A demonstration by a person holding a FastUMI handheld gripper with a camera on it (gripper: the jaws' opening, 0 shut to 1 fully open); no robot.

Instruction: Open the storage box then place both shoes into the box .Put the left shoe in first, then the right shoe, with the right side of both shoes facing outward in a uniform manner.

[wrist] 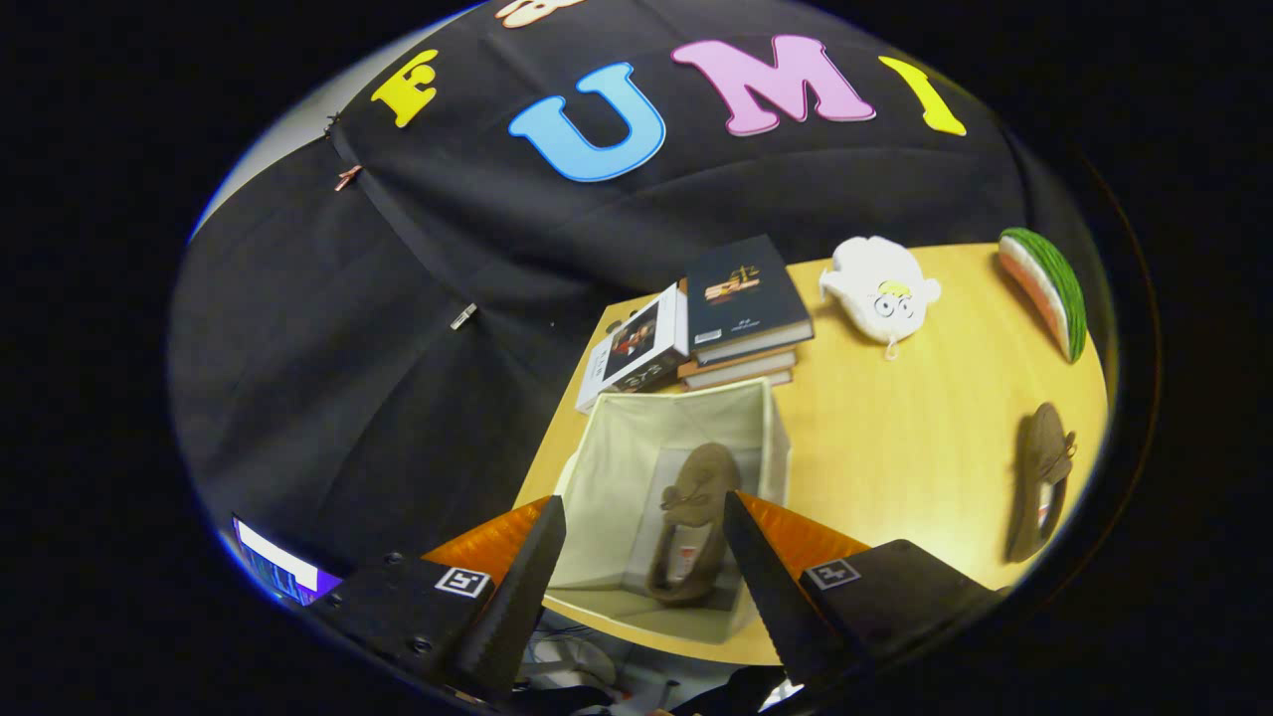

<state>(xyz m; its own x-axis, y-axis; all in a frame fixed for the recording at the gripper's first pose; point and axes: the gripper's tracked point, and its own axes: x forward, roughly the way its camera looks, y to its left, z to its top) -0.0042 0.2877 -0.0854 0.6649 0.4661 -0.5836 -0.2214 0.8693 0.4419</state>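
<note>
Moving on to the second shoe

I judge step one done: one shoe [693, 522] lies inside the open storage box [617, 467]. My gripper [644, 532] hangs above it, fingers apart, empty. Next I'd reach for the other shoe [1042, 480] on the table [895, 428], well apart.

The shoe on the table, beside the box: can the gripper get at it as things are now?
Probably yes. The second shoe lies alone on the bare table, apart from the open storage box, with nothing over it. The gripper is open and empty above the box, so it must first move sideways.
</note>
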